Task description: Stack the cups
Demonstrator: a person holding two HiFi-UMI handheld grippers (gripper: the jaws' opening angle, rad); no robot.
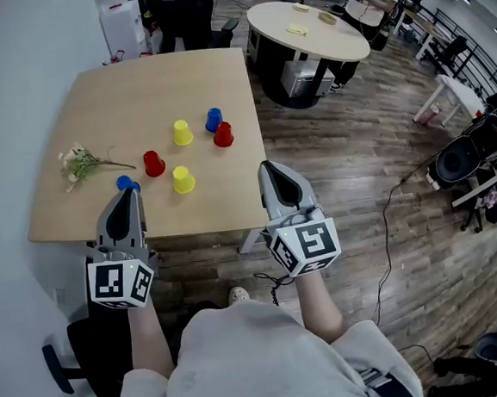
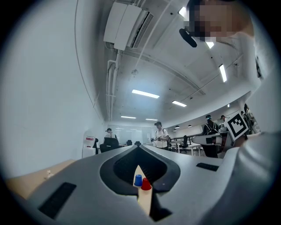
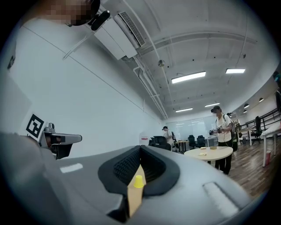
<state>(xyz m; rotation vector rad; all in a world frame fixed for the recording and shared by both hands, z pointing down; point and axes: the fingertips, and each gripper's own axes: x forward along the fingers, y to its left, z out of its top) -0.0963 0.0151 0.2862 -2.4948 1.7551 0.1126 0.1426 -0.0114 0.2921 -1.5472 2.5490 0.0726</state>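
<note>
I hold the left gripper [image 1: 126, 197] and right gripper [image 1: 268, 169] level over the near edge of the wooden table [image 1: 85, 208], jaws pressed together and empty. On it I count six unstacked cups: two yellow cups [image 1: 182, 132], two red cups [image 1: 154, 163], two blue cups [image 1: 214, 119].

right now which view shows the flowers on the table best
The head view: the flowers lie whole and unobstructed near the left edge of the table. The left gripper view catches at most a pale speck at the table's edge, too small to tell. The right gripper view does not show them.
</note>
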